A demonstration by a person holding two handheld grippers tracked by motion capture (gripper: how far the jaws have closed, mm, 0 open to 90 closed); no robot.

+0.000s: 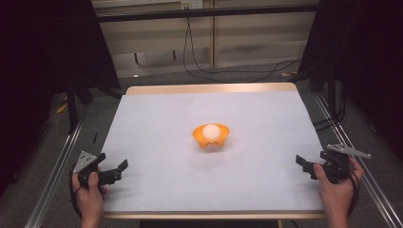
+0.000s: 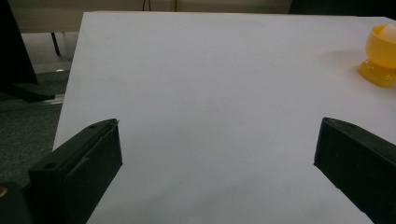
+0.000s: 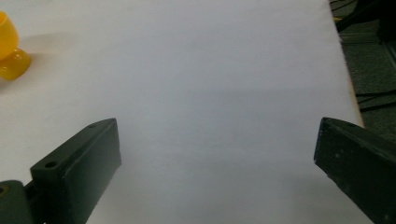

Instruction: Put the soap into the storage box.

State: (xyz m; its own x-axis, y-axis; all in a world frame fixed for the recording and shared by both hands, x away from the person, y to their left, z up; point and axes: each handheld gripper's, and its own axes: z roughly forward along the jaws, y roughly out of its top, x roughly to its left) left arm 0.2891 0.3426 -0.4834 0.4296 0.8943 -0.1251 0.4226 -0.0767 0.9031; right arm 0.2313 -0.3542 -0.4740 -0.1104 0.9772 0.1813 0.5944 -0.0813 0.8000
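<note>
Cup (image 1: 211, 136), orange, stands upright near the middle of the white table (image 1: 157, 123), with a white ball (image 1: 211, 131) sitting in its bowl. It lies ahead of both grippers and between them, well apart from each.

The left gripper (image 1: 116, 172) is held low at the near left edge of the table, its jaws spread apart with nothing between them. A hand (image 1: 89, 197) grips it from behind, and a grey plate (image 1: 85, 160) sits on top of it. In the left gripper view the two black jaws of the gripper (image 2: 215, 149) stand wide, bare white table (image 2: 201, 93) between them, and the cup (image 2: 380, 56) shows far ahead and off to the right of the right-hand jaw, its foot resting on the surface.

The right gripper (image 1: 304, 166) is held at the near right edge, jaws likewise apart and holding nothing, with the other hand (image 1: 336, 190) wrapped around its body and a grey plate (image 1: 349, 150) above. In the right gripper view the gripper (image 3: 217, 149) has its jaws wide over bare table (image 3: 210, 84), and the cup (image 3: 10, 51) sits far ahead, beyond and to the left of the left-hand jaw, cut off by the frame edge.

Cables (image 1: 228, 71) trail across the floor beyond the far edge of the table.
</note>
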